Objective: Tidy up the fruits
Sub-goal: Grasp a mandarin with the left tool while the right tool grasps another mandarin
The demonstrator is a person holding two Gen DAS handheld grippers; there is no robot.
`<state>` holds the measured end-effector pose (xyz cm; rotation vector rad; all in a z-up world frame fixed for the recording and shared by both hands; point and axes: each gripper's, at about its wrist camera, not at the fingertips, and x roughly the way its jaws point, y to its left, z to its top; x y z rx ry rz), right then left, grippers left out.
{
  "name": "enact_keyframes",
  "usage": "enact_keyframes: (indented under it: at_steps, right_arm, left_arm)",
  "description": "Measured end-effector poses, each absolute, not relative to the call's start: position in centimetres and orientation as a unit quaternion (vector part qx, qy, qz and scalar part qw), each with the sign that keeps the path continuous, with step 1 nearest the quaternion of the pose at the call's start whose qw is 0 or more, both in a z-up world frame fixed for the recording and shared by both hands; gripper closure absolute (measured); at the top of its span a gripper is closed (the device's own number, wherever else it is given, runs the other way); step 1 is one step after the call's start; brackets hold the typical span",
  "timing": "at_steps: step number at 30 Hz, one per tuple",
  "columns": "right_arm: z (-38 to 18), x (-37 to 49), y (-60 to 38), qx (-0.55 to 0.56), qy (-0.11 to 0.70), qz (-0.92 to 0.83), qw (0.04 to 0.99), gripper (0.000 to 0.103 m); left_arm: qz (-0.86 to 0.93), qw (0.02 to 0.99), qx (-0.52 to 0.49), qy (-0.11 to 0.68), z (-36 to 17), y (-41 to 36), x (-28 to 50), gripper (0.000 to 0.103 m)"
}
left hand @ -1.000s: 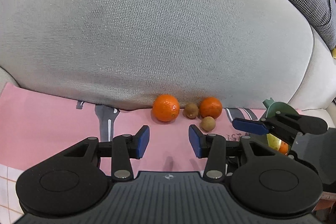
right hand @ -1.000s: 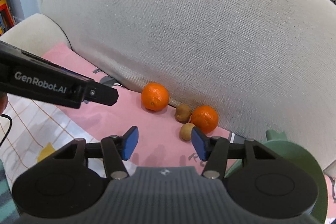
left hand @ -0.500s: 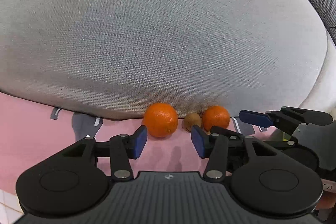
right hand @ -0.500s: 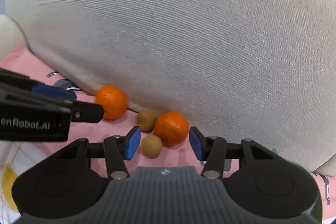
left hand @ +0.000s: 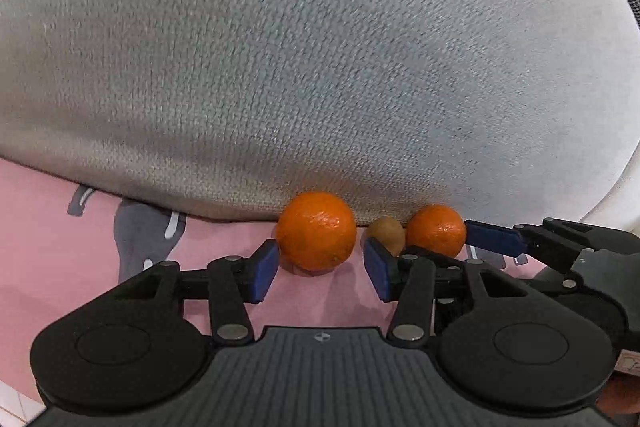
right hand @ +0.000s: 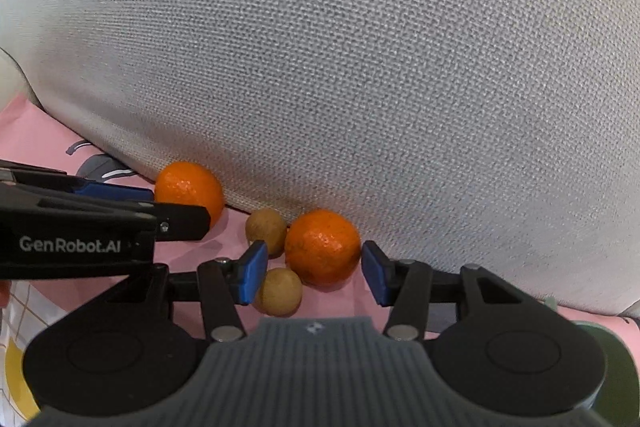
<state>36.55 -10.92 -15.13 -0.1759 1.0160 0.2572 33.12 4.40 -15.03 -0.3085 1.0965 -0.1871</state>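
Observation:
Two oranges and two small brown fruits lie on a pink cloth [left hand: 60, 227] against a grey cushion. My left gripper [left hand: 320, 273] is open, its blue pads on either side of the left orange [left hand: 316, 231], and I see no pad pressing on it. My right gripper [right hand: 313, 277] is open around the right orange [right hand: 323, 247], the right pad very close to it. One brown fruit [right hand: 266, 231] sits behind the left pad, the other [right hand: 280, 291] just under it. One of the right gripper's fingers [left hand: 494, 242] shows beside the right orange [left hand: 436, 231].
The grey sofa cushion [right hand: 360, 67] rises steeply right behind the fruits. A green plate [right hand: 616, 367] lies at the lower right of the right wrist view. The left gripper's body [right hand: 80, 227] fills the left side of that view, close to the left orange [right hand: 188, 193].
Both grippers have come down and forward to the fruits. The left jaws have widened a little. Each orange now sits between a pair of pads.

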Motion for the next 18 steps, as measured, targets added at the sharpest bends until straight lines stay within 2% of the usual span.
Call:
enact_keyframes:
  at_steps: [3,7,9,18]
  right_arm:
    - [-15.4,37.1,-11.1,-0.079,0.499,0.123,0.854,0.056]
    - [-16.0,37.6,-10.7,-0.083,0.501,0.119,0.853,0.059]
    - [-16.2,37.6,-10.7,-0.086,0.5,0.117,0.854,0.062]
    - [-15.2,36.2,-10.8,-0.101,0.483,0.122,0.861,0.063]
  left_arm:
    - [-0.08,0.837,-0.144,0.522,-15.7,4.1,33.2,0.046]
    - [-0.085,0.836,-0.15,0.52,-15.8,4.0,33.2,0.054]
    - [-0.085,0.837,-0.148,0.52,-15.7,4.0,33.5,0.055]
    - [-0.085,0.845,-0.143,0.509,-13.2,2.4,34.2,0.058]
